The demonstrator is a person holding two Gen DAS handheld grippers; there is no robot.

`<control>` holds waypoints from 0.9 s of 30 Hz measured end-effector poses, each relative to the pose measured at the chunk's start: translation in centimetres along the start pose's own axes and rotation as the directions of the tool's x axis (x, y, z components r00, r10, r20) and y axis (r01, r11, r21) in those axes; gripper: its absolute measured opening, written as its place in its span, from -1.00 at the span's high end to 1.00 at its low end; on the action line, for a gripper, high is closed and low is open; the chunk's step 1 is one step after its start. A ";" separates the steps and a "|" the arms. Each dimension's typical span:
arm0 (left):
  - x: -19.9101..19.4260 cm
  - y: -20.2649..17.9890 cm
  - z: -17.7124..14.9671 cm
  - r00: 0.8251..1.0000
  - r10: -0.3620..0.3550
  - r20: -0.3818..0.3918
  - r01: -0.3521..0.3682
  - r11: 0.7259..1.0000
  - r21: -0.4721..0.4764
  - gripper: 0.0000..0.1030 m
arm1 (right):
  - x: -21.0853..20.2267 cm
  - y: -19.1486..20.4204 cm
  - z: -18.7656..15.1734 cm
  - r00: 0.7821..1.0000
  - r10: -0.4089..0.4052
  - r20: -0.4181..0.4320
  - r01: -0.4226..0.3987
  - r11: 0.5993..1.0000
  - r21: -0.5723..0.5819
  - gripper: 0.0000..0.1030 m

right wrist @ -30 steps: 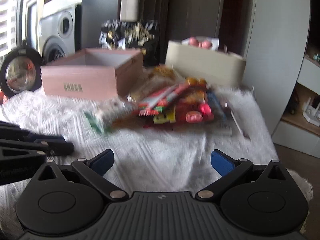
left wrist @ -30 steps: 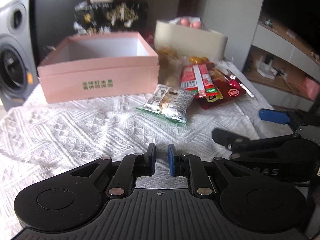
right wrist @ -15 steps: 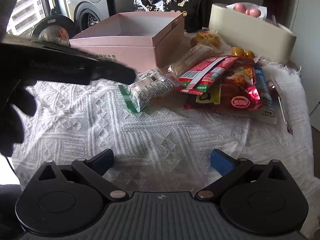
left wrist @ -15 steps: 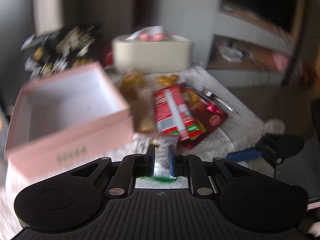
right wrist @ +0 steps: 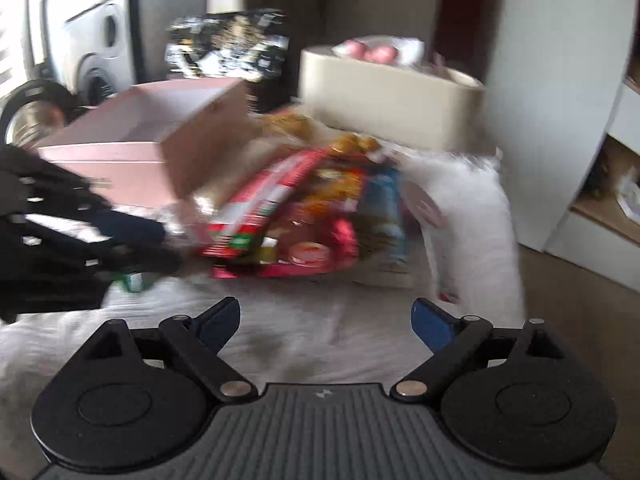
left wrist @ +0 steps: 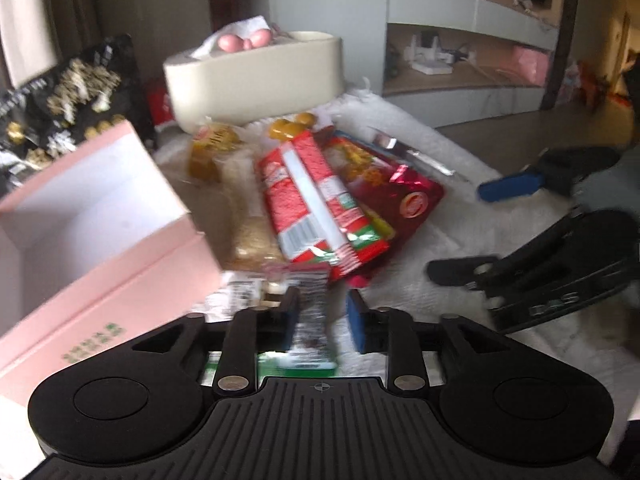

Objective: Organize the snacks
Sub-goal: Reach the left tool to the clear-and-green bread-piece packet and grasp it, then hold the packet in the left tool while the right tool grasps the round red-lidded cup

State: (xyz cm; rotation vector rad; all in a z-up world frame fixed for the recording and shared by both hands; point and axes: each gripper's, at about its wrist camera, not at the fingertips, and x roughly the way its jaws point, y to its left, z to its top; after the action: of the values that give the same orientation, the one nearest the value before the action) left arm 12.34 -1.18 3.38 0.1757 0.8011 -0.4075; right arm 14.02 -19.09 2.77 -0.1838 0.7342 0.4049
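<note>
My left gripper (left wrist: pixel 322 316) is over the silver-and-green snack packet (left wrist: pixel 308 312), its fingers slightly apart on either side of the packet; blur hides whether they touch it. The open pink box (left wrist: pixel 100 216) stands just left of it. A pile of snacks lies beyond: a red-and-white packet (left wrist: pixel 316 200), a dark red bag (left wrist: pixel 400 196), yellow wrapped snacks (left wrist: pixel 212 148). My right gripper (right wrist: pixel 324 320) is open and empty above the white cloth (right wrist: pixel 304 320), with the pile (right wrist: pixel 304 208) ahead and the left gripper (right wrist: pixel 80 240) at its left.
A cream oval container (left wrist: pixel 256 76) with pink balls stands behind the pile. A black-and-gold bag (left wrist: pixel 64 96) stands behind the pink box. The table's right edge drops to the floor (left wrist: pixel 520 128). A washing machine (right wrist: pixel 100 56) is at the far left.
My left gripper moved forward from the bare cloth to the silver-and-green packet and its fingers opened a little around it. The right gripper swung and stayed open.
</note>
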 end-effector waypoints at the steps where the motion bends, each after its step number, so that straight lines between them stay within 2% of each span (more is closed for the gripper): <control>1: 0.0 0.1 0.1 1.000 -0.022 0.000 0.022 1.000 -0.009 0.20 | 0.4 -0.3 -0.2 1.000 0.007 -0.015 -0.007 1.000 0.018 -0.82; 3: -0.2 0.2 0.1 0.999 -0.050 0.007 0.050 0.998 -0.027 0.20 | 0.9 -0.6 -0.7 0.999 0.033 -0.030 -0.032 0.998 0.055 -0.82; 5: -0.6 0.1 0.0 0.999 -0.043 0.021 0.044 0.999 -0.020 0.20 | 0.9 -1.0 -0.9 0.999 0.048 -0.024 -0.046 0.996 0.078 -0.82; 6: -0.8 0.1 -0.1 0.999 -0.016 0.028 0.016 1.000 -0.013 0.20 | 0.9 -1.2 -1.0 0.998 0.052 -0.022 -0.050 0.996 0.080 -0.82; 8: -0.9 0.0 -0.3 0.995 0.090 0.034 -0.090 0.996 0.025 0.20 | 0.8 -1.2 -1.3 0.998 0.058 -0.015 -0.056 0.995 0.087 -0.82; 9: -0.8 0.1 -0.5 0.991 0.129 0.030 -0.131 0.991 0.042 0.11 | 0.6 -1.2 -1.4 0.998 0.058 -0.012 -0.057 0.995 0.086 -0.82; 10: -0.6 0.3 -0.7 0.991 0.133 0.021 -0.133 0.990 0.037 -0.01 | 0.5 -1.3 -1.5 0.998 0.058 -0.010 -0.057 0.995 0.086 -0.82; 15: -0.1 1.4 -0.6 0.994 0.109 0.015 -0.109 0.994 -0.014 -0.16 | 0.8 -1.1 -1.4 0.998 0.060 -0.006 -0.059 0.994 0.089 -0.83; 17: 0.6 2.1 -0.7 0.995 0.098 0.004 -0.098 0.994 -0.039 -0.36 | 0.8 -1.1 -1.5 0.998 0.061 -0.003 -0.060 0.994 0.089 -0.83; 18: 1.0 2.5 -0.6 0.996 0.090 -0.007 -0.090 0.994 -0.055 -0.39 | 0.8 -1.1 -1.5 0.998 0.060 -0.001 -0.059 0.994 0.089 -0.83; 23: 1.6 3.5 -0.6 0.999 0.029 -0.026 -0.032 0.993 -0.116 -0.44 | 0.9 -1.2 -1.4 0.997 0.072 -0.012 -0.070 0.994 0.087 -0.90; 27: 1.9 3.6 -1.1 1.000 0.015 0.013 -0.014 0.994 -0.112 -0.45 | 1.1 -1.0 -1.2 0.997 0.074 -0.035 -0.072 0.994 0.077 -0.96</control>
State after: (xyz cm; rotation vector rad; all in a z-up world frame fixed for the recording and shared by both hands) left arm 14.31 1.92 1.25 0.0739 0.8067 -0.3488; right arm 14.42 -20.00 1.18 -0.0933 0.7941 0.4433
